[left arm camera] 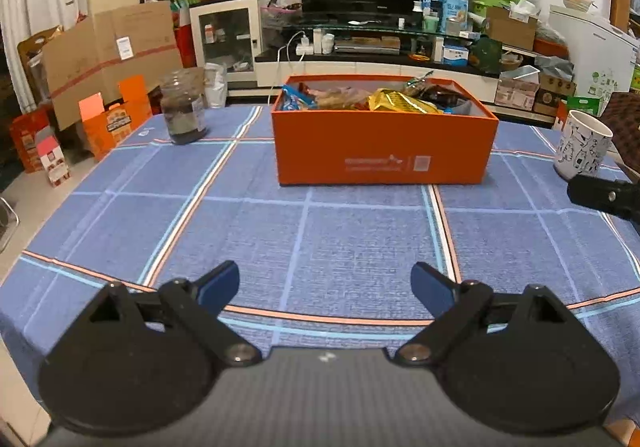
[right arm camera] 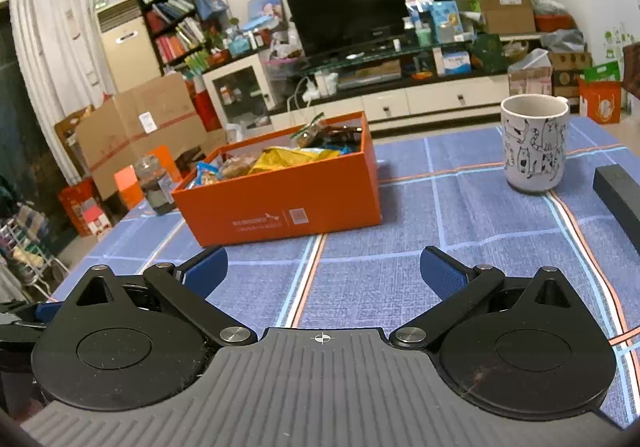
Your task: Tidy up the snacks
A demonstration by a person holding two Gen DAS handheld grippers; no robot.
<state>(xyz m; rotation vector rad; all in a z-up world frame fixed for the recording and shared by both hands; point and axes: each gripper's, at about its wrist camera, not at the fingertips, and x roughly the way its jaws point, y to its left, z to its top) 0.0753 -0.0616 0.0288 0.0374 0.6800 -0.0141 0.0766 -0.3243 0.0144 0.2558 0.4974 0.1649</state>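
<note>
left gripper (left arm camera: 325, 285): spread wide, nothing held | right gripper (right arm camera: 324, 267): spread wide, nothing held | orange box (left arm camera: 384, 151): filled with snacks (left arm camera: 400, 101)

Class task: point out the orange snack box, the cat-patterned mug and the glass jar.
orange snack box (left arm camera: 380, 151), left wrist view, front wall.
cat-patterned mug (right arm camera: 534, 151), right wrist view, side.
glass jar (left arm camera: 183, 109), left wrist view, body.

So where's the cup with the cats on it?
The cat mug stands upright on the blue checked tablecloth, to the right of the orange snack box in both views. In the left wrist view it sits at the table's right edge.
</note>
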